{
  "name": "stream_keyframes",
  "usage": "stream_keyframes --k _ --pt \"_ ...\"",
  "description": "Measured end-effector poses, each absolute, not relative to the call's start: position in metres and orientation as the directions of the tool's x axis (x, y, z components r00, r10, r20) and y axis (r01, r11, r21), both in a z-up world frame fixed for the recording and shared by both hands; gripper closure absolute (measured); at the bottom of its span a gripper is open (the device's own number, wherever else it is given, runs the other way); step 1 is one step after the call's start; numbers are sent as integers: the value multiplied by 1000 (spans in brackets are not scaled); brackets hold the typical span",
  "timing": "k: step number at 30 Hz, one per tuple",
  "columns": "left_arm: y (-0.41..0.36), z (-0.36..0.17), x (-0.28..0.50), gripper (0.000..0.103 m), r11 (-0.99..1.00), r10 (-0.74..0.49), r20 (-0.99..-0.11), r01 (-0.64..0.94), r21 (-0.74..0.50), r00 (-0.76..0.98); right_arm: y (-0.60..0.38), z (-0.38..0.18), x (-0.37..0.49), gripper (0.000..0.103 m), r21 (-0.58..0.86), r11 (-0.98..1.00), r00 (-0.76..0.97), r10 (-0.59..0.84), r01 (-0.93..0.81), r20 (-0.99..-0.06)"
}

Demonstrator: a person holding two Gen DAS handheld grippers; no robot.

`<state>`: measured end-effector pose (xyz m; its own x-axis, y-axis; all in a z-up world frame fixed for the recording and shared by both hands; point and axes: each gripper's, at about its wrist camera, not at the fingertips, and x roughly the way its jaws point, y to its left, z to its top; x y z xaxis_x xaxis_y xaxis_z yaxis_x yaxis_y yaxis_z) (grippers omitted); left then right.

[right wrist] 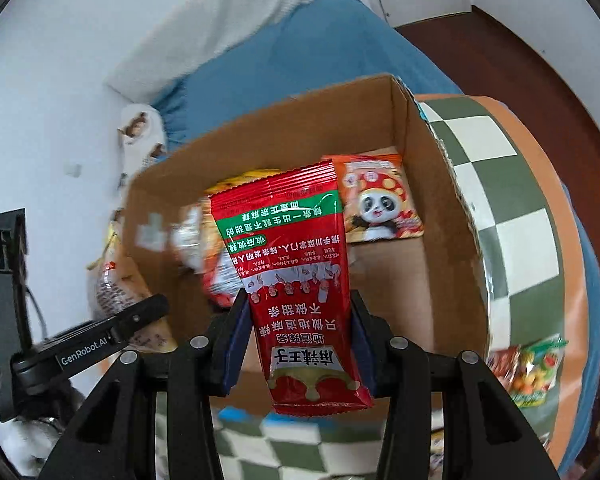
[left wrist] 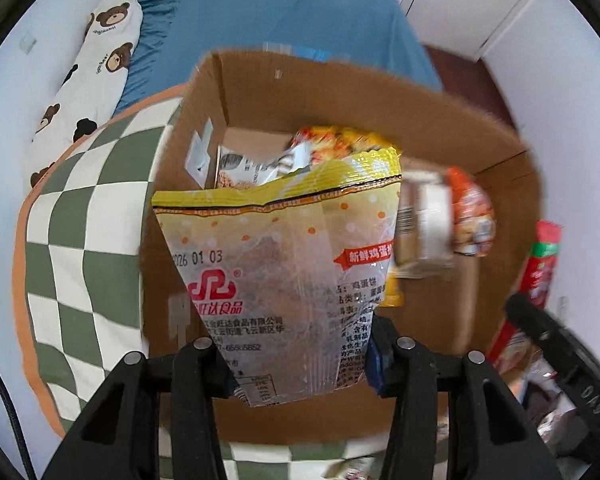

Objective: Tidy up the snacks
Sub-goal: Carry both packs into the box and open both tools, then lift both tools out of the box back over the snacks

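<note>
My left gripper point(left wrist: 300, 356) is shut on a yellow and clear egg-cake snack bag point(left wrist: 276, 264), held upright over the near wall of an open cardboard box point(left wrist: 340, 92). My right gripper point(right wrist: 300, 332) is shut on a red spicy-strip packet point(right wrist: 296, 280), held over the same box point(right wrist: 440, 184) from its other side. Inside the box lie an orange panda snack packet point(right wrist: 376, 200), a yellow-orange bag point(left wrist: 340, 140) and a grey-white packet point(left wrist: 244, 166). The red packet point(left wrist: 540, 268) and the right gripper also show at the right in the left wrist view.
The box stands on a green and white checkered cushion point(left wrist: 80, 216) with an orange rim, beside a blue bed point(left wrist: 284, 20) and a bear-print pillow point(left wrist: 100, 48). Loose snack packets point(right wrist: 532, 368) lie on the cushion outside the box. White walls and dark red floor point(right wrist: 520, 52) surround.
</note>
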<state>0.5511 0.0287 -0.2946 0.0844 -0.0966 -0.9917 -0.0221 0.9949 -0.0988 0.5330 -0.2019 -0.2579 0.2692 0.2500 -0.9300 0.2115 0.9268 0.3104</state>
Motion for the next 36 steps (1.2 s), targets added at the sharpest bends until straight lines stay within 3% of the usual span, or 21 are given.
stream_keyframes --k 7,9,10,14,20,36 --pt "23 -345 558 58 998 -57 -998 3 -57 -15 -212 -314 542 53 249 934 162 212 258 -964" --pt "24 -352 555 46 999 -42 -999 4 -42 -3 -210 -320 534 45 225 937 122 199 267 -972" --pt "23 -354 554 29 999 -50 -999 3 -50 0 -211 -328 534 37 215 941 104 194 262 -975" --pt "20 -357 548 20 997 -81 -997 -6 -81 9 -199 -335 530 22 195 960 87 181 199 -980" --pt "15 -338 533 20 997 -71 -995 -8 -72 70 -183 -326 525 11 150 979 118 134 139 -984" --pt "7 -248 470 20 999 -43 -943 9 -42 330 -193 -252 476 11 80 994 303 54 75 -951"
